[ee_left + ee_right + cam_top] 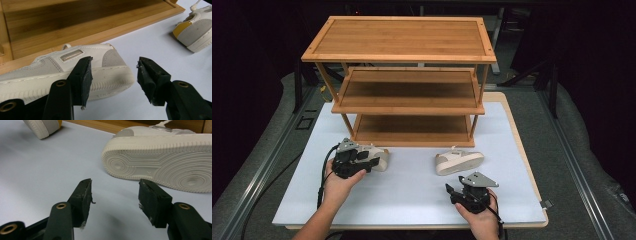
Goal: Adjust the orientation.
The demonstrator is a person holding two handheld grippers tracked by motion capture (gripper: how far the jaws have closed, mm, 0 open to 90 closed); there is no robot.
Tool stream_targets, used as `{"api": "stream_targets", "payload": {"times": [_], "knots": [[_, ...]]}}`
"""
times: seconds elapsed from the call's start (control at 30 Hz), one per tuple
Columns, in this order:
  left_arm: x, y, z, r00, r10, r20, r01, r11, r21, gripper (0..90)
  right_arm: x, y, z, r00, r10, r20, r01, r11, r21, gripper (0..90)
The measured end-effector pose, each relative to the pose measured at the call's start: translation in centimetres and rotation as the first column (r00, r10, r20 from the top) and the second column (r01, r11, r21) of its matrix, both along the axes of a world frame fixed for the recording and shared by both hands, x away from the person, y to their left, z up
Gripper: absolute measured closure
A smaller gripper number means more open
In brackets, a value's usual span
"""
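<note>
Left gripper [113, 75] is spread wide right at the toe of the left sneaker [62, 72] lying by the bamboo rack [407, 85], probably lining up a grab, while the right gripper [115, 200] hangs loose, empty, short of the tipped-over right sneaker [162, 167].

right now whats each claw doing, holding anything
Left claw: open, holding nothing, next to the upright white and grey sneaker.
Right claw: open, holding nothing, facing the sole of the tipped white sneaker.
</note>
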State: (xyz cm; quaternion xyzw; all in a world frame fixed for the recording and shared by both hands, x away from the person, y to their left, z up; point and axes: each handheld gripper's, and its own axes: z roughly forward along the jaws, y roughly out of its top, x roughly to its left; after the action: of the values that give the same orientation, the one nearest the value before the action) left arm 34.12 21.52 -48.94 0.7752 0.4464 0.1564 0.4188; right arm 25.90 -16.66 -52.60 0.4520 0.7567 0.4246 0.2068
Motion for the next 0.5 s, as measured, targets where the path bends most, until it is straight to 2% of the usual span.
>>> {"api": "stream_targets", "payload": {"times": [0.23, 0.5], "knots": [[-0.9, 0.0, -0.2, 0.9999, -0.001, 0.016, 0.001, 0.9999, 0.014, 44.3, 0.0, 0.0, 0.0, 1.0000, 0.000, 0.000, 0.000, 1.0000, 0.001, 43.9], [-1.9, 0.5, -0.3, 0.9999, -0.007, 0.009, 0.007, 1.0000, 0.001, 44.3, 0.0, 0.0, 0.0, 1.0000, 0.001, 0.001, -0.001, 1.0000, 0.003, 43.8]]}}
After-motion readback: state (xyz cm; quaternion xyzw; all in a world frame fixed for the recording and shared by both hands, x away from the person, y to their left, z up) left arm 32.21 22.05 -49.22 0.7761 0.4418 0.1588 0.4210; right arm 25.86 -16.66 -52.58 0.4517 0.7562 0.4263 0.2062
